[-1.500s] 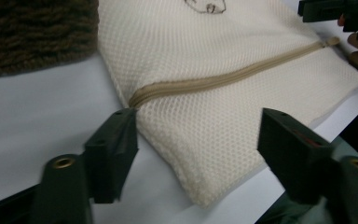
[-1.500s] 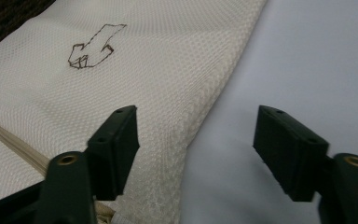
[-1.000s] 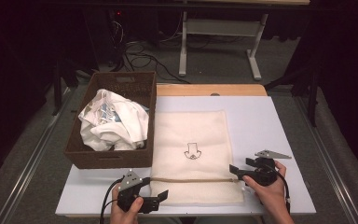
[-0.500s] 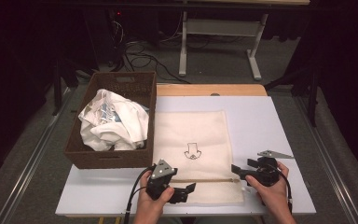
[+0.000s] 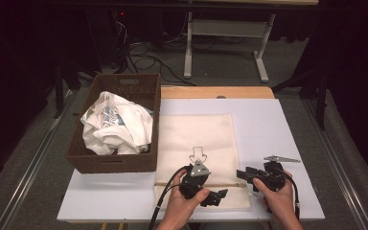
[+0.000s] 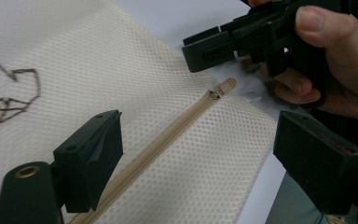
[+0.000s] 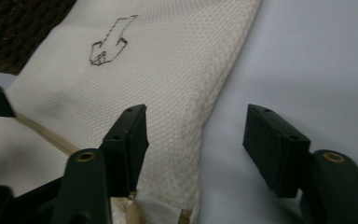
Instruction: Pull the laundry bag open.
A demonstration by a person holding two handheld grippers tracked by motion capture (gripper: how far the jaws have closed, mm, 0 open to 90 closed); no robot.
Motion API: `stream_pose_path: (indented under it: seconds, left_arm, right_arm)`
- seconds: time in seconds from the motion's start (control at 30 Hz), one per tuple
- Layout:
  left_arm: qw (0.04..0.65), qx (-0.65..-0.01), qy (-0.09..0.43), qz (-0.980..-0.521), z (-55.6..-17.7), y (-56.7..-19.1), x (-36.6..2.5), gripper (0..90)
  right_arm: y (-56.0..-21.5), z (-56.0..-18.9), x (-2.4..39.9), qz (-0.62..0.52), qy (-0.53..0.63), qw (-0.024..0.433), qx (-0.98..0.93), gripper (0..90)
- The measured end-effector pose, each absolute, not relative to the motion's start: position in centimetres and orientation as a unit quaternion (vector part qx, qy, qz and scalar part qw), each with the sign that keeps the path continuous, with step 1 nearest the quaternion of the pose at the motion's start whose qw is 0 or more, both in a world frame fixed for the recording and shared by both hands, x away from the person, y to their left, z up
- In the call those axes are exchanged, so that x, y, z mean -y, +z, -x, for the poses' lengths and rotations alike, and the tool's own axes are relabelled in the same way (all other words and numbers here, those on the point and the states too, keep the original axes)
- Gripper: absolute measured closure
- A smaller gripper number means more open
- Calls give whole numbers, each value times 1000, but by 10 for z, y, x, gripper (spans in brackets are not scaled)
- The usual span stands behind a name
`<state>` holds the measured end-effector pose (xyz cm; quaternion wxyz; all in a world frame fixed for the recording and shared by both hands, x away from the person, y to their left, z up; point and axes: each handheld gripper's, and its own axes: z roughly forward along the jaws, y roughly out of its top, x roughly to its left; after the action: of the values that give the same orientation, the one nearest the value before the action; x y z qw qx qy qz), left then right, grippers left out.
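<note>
The left hand-held gripper (image 5: 214, 197) is held low over the near part of a cream mesh laundry bag (image 5: 199, 139), its jaws spread wide with nothing pinched between them. In the left gripper view the jaws are seen on either side of the bag's beige zipper (image 6: 168, 137), which runs diagonally between them without being touched, and the zipper pull (image 6: 223, 87) lies at the far end of the zipper, near the bag's edge.

The right hand-held gripper (image 5: 245, 174) is held at the bag's near right corner, pointing towards the left one. Its jaws have just been closing, yet a clear gap is seen between them in the right gripper view; the bag's right edge lies in that gap, and no pressing on the fabric can be made out. In the left gripper view its tips are seen just above the zipper pull, and whether they touch it cannot be told.

The bag is laid flat on the white desk (image 5: 278, 124), with a small brown stitched emblem (image 5: 198, 154) on its upper face. A brown woven basket (image 5: 124, 86) stands just to the left of the bag on the desk, and crumpled white clothing (image 5: 115, 124) with blue print is piled inside it.
</note>
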<state>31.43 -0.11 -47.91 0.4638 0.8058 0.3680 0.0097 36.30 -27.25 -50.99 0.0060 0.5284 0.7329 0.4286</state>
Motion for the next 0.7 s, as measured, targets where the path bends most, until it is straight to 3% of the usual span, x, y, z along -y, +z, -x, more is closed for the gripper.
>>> stream_pose_path:
  seconds: [0.33, 0.4, 0.5, 0.7]
  left_arm:
    - [436, -353, 2, -828, -314, -491, 30, 187]
    - [434, -355, 3, -828, -313, -491, 33, 201]
    - [427, -350, 0, -834, -313, -493, 39, 268]
    - [399, -346, -9, -849, -311, -502, 52, 376]
  right_arm:
    - [-515, -360, 274, -540, 436, -74, -716, 582]
    - [-515, -357, 272, -541, 437, -68, -716, 602]
    - [-516, -354, 267, -550, 432, -51, -713, 710]
    - [-520, -354, 271, -549, 437, -51, -710, 799]
